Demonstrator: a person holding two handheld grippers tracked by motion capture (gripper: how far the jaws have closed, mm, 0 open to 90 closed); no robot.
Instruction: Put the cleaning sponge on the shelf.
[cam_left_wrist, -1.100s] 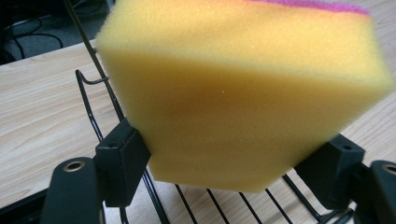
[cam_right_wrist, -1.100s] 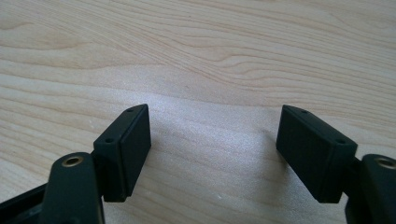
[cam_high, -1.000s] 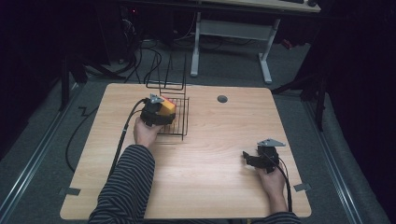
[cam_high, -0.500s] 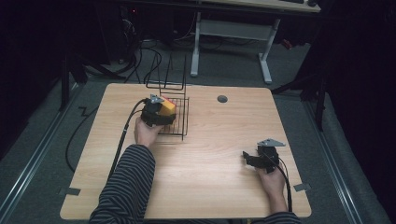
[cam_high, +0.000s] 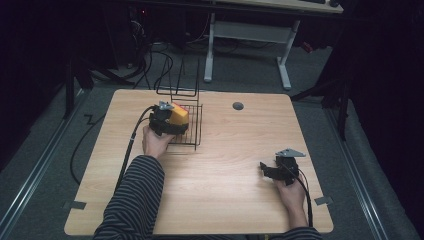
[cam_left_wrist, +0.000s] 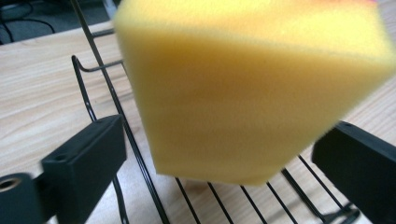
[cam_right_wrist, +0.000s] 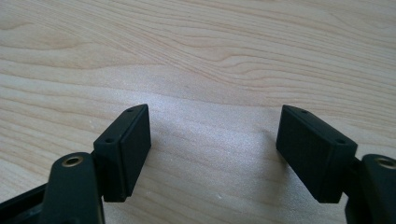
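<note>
Now sponge (cam_left_wrist: 247, 88) between open left claw (cam_left_wrist: 224, 154) jaws.

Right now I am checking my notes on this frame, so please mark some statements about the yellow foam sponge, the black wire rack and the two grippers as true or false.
1. The yellow foam sponge sits over the black wire rack. True.
2. The left gripper is clamped on the sponge. False: its jaws stand apart on either side of it, with gaps showing in the left gripper view.
3. The right gripper holds a small block. False: its jaws are open over bare light wooden table.
4. The right gripper is near the table's right front part, away from the rack. True.
5. A dark round hole lies in the tabletop, right of the rack. True.
</note>
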